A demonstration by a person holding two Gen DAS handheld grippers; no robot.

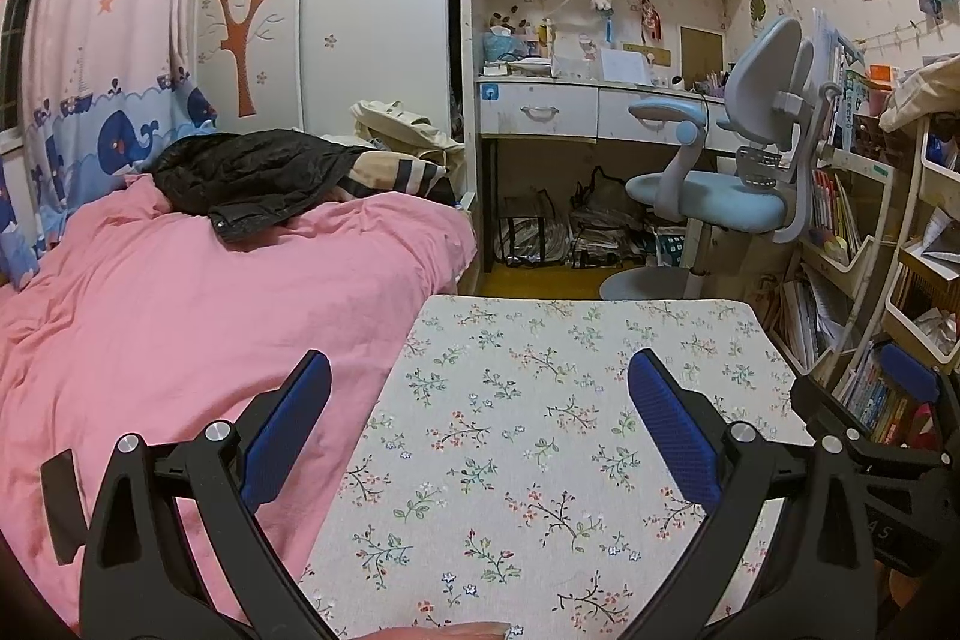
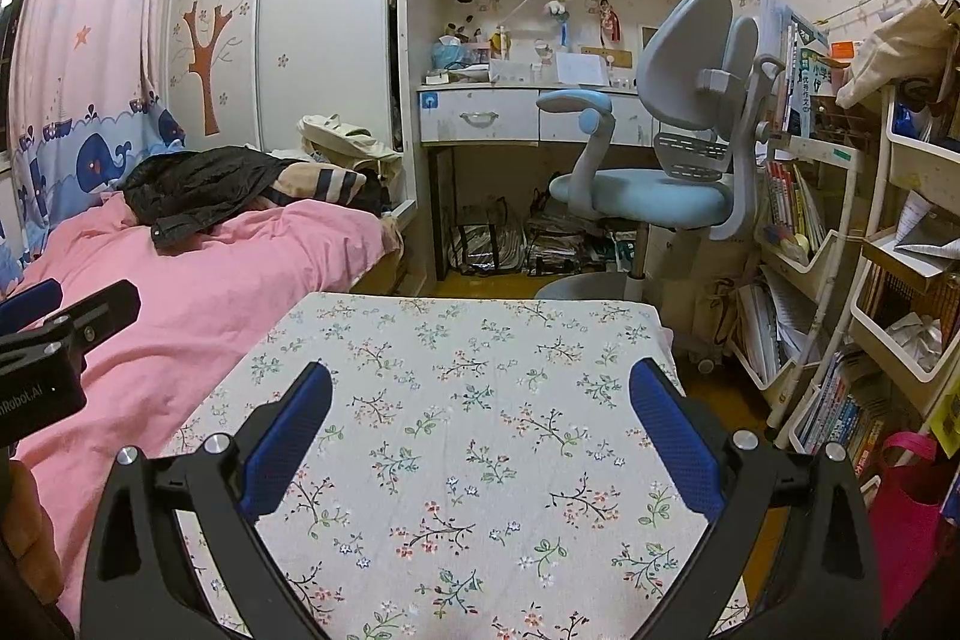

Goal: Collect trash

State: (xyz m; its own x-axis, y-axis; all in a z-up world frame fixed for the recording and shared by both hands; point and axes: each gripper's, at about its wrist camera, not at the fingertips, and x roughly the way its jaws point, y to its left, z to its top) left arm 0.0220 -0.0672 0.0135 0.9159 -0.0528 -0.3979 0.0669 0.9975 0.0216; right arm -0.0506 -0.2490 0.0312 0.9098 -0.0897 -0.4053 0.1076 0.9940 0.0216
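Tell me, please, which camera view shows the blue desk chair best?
The right wrist view: the blue desk chair stands nearer the picture's middle, larger, with seat, armrest, backrest and round base all visible beyond the floral-cloth table. The left wrist view shows the same chair smaller, toward the right side, its base partly behind the table's edge.

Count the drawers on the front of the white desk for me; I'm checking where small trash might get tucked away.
2 show: the left drawer, with a curved handle, and the right drawer, partly behind the blue chair. More may be hidden behind it.
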